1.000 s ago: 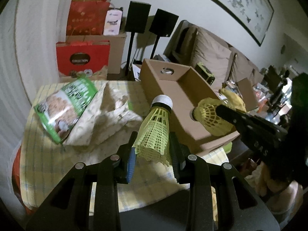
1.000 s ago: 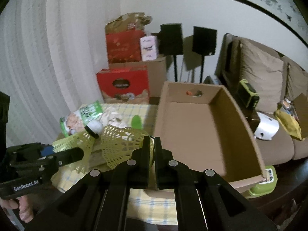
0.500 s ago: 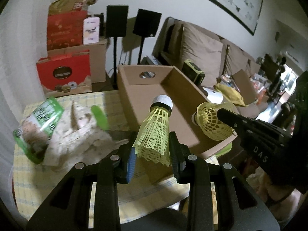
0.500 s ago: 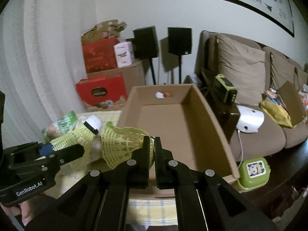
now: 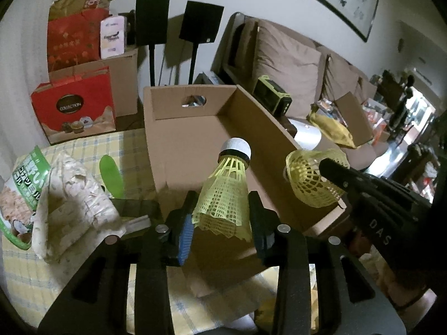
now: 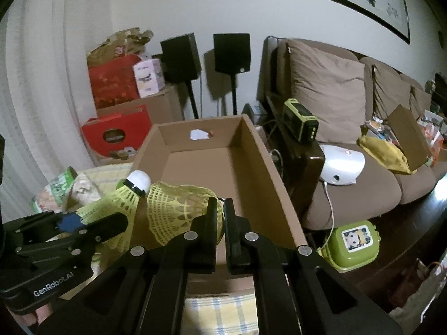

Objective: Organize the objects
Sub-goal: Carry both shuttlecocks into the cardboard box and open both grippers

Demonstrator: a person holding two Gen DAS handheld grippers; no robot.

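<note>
Holding a yellow shuttlecock [image 5: 226,192] by its mesh skirt, cork end up and tilted toward the far side, the left gripper [image 5: 220,220] has its jaws partly open around it; they have just been opening a little, and the skirt sits between the blue pad on its left and the black pad on its right, looking barely pinched. The right gripper [image 6: 220,217] has its jaws nearly closed flat on the rim of a second shuttlecock [image 6: 176,209], whose skirt bulges out to the left of the fingers.

Both birdies hang over the near end of the open cardboard box [image 5: 184,136], which stands on the checked tabletop [image 5: 22,276] with its floor bare. I judge the step to be dropping them in.

The risks, as I read them:
- The left shuttlecock is over the box's near wall, not its middle. If the loosening grip lets go here, it could tip off the edge onto the tabletop.
- The springy mesh may catch on a pad and flick sideways on release.
- In the right wrist view the two skirts overlap and may touch, so one opening could tug the other.
- The right jaws crush the rim hard, which may deform it.

To the left lie a snack bag [image 5: 19,184] and crumpled paper [image 5: 69,195], well clear.
</note>
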